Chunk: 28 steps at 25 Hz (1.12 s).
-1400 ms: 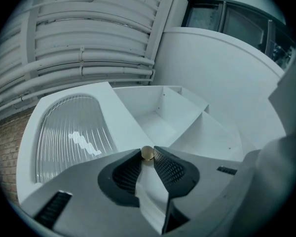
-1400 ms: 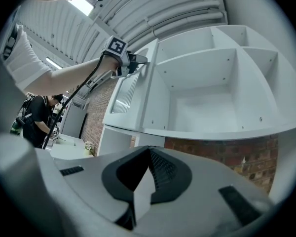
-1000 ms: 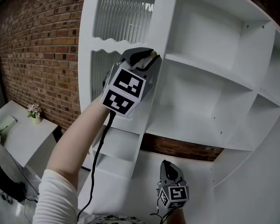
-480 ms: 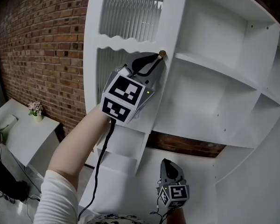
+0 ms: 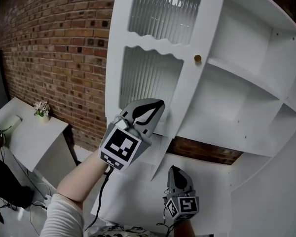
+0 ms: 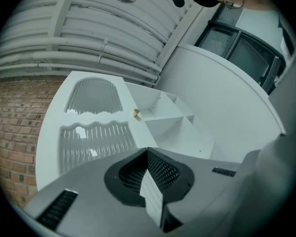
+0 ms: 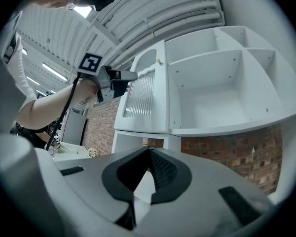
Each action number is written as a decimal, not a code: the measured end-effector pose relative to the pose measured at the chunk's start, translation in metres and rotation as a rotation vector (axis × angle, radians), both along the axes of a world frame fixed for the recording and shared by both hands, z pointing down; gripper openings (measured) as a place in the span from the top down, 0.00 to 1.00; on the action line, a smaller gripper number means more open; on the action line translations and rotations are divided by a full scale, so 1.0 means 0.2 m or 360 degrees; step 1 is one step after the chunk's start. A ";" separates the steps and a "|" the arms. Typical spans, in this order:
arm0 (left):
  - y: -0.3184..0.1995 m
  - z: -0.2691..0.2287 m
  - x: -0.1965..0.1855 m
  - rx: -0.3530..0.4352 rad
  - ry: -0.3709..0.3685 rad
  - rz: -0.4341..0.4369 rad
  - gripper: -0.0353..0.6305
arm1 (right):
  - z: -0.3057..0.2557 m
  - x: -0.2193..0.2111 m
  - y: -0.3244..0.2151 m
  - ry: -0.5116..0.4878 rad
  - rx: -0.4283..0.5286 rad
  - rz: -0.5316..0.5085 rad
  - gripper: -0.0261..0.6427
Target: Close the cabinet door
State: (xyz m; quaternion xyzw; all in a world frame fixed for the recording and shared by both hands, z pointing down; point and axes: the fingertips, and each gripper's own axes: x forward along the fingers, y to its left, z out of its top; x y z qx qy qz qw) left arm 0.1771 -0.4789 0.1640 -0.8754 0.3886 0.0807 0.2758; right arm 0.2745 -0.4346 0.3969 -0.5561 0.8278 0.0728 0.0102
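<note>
Your left claw (image 5: 159, 104), jaws just snapped together on nothing, hangs before the cabinet door (image 5: 186, 93), below its brass knob (image 5: 198, 59). The right claw (image 5: 175, 170) waits low, also closed and empty. Press the white frame, not the ribbed glass (image 5: 150, 80), until the door sits flush.

A brick wall (image 5: 49, 58) is seen at left; against it a white table (image 5: 29, 141) is set, a flower pot (image 5: 42, 109) placed on top.

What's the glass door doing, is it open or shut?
Shut, it seems: the glass door lies flush with the front of the cabinet, and no gap shows.
</note>
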 end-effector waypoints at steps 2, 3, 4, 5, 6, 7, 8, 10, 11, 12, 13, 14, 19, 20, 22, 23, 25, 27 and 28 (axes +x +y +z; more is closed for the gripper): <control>0.04 0.15 -0.06 -0.0065 0.0010 0.0023 0.93 | 0.02 -0.05 0.01 0.0025 -0.0024 0.0009 0.95; 0.06 0.23 -0.08 -0.0098 -0.0002 0.0028 0.93 | 0.03 -0.08 0.01 0.0050 -0.0038 0.0014 0.95; 0.08 0.32 -0.10 -0.0135 -0.0022 0.0033 0.93 | 0.05 -0.10 0.02 0.0072 -0.0048 0.0017 0.95; 0.09 0.40 -0.12 -0.0179 -0.0039 0.0041 0.93 | 0.06 -0.12 0.02 0.0087 -0.0057 0.0019 0.95; 0.10 0.47 -0.14 -0.0231 -0.0044 0.0052 0.93 | 0.07 -0.15 0.03 0.0093 -0.0065 0.0020 0.95; 0.11 0.55 -0.16 -0.0285 -0.0039 0.0062 0.93 | 0.09 -0.17 0.03 0.0093 -0.0072 0.0021 0.95; 0.12 0.61 -0.19 -0.0334 -0.0027 0.0065 0.93 | 0.10 -0.19 0.04 0.0090 -0.0081 0.0021 0.95; 0.14 0.74 -0.26 -0.0410 -0.0003 0.0045 0.93 | 0.13 -0.23 0.06 0.0085 -0.0103 0.0020 0.95; 0.16 0.80 -0.29 -0.0441 0.0007 0.0030 0.93 | 0.15 -0.25 0.07 0.0082 -0.0114 0.0018 0.95; 0.18 0.85 -0.33 -0.0472 0.0019 0.0016 0.93 | 0.16 -0.27 0.08 0.0080 -0.0124 0.0016 0.95; 0.20 0.90 -0.36 -0.0505 0.0039 0.0004 0.93 | 0.17 -0.28 0.09 0.0078 -0.0133 0.0015 0.95; 0.21 0.94 -0.39 -0.0540 0.0064 -0.0006 0.93 | 0.18 -0.30 0.09 0.0076 -0.0140 0.0015 0.95; 0.26 1.12 -0.53 -0.0625 0.0135 -0.0084 0.93 | 0.22 -0.35 0.12 0.0062 -0.0148 0.0012 0.95; 0.28 1.13 -0.56 -0.0631 0.0157 -0.0099 0.93 | 0.22 -0.36 0.12 0.0061 -0.0151 0.0011 0.95; 0.29 1.17 -0.60 -0.0652 0.0198 -0.0104 0.93 | 0.22 -0.39 0.13 0.0067 -0.0156 0.0008 0.95; 0.30 1.18 -0.62 -0.0668 0.0206 -0.0099 0.93 | 0.22 -0.40 0.14 0.0074 -0.0156 0.0006 0.95; 0.29 1.21 -0.64 -0.0692 0.0206 -0.0096 0.93 | 0.21 -0.42 0.15 0.0083 -0.0152 0.0004 0.95; 0.29 1.22 -0.65 -0.0711 0.0206 -0.0089 0.93 | 0.21 -0.44 0.15 0.0084 -0.0150 -0.0006 0.95; 0.30 1.23 -0.65 -0.0730 0.0207 -0.0074 0.93 | 0.22 -0.44 0.16 0.0087 -0.0153 -0.0012 0.95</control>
